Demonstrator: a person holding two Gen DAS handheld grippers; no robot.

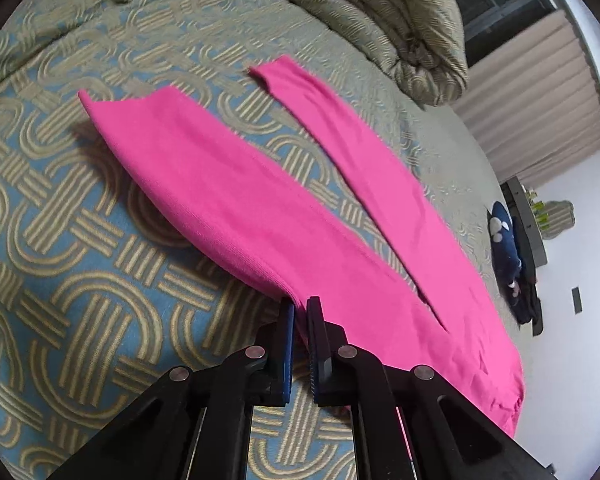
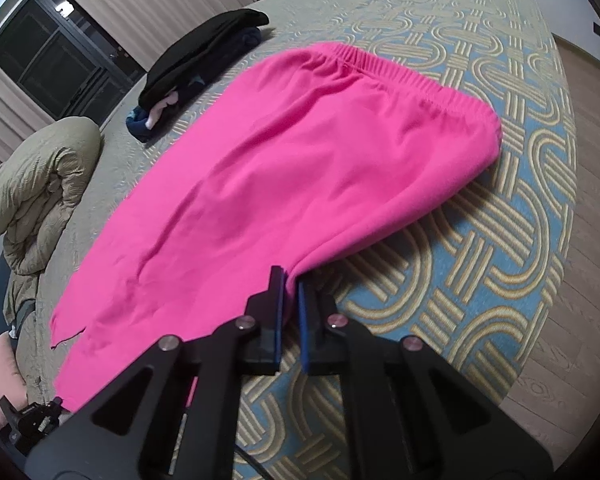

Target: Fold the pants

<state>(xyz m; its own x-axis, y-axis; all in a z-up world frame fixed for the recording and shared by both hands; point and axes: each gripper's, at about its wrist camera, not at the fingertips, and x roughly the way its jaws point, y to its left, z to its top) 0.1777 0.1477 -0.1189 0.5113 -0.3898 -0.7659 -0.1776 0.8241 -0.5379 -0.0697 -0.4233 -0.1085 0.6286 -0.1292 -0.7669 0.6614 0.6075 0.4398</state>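
Bright pink pants (image 1: 268, 204) lie spread on a patterned bed. In the left wrist view both legs run away from me, the near leg lifted off the bed. My left gripper (image 1: 300, 306) is shut on the near leg's side edge. In the right wrist view the pants (image 2: 300, 152) show their gathered elastic waistband (image 2: 412, 76) at the far right. My right gripper (image 2: 290, 280) is shut on the near side edge of the pants and lifts it a little off the bed.
The bedspread (image 1: 80, 240) is blue with tan loops. A rolled olive duvet (image 1: 380, 12) (image 2: 40, 176) lies at the far side. A pile of dark folded clothes (image 2: 204, 64) (image 1: 508, 248) sits beyond the pants. The bed edge and wood floor (image 2: 580, 200) are to the right.
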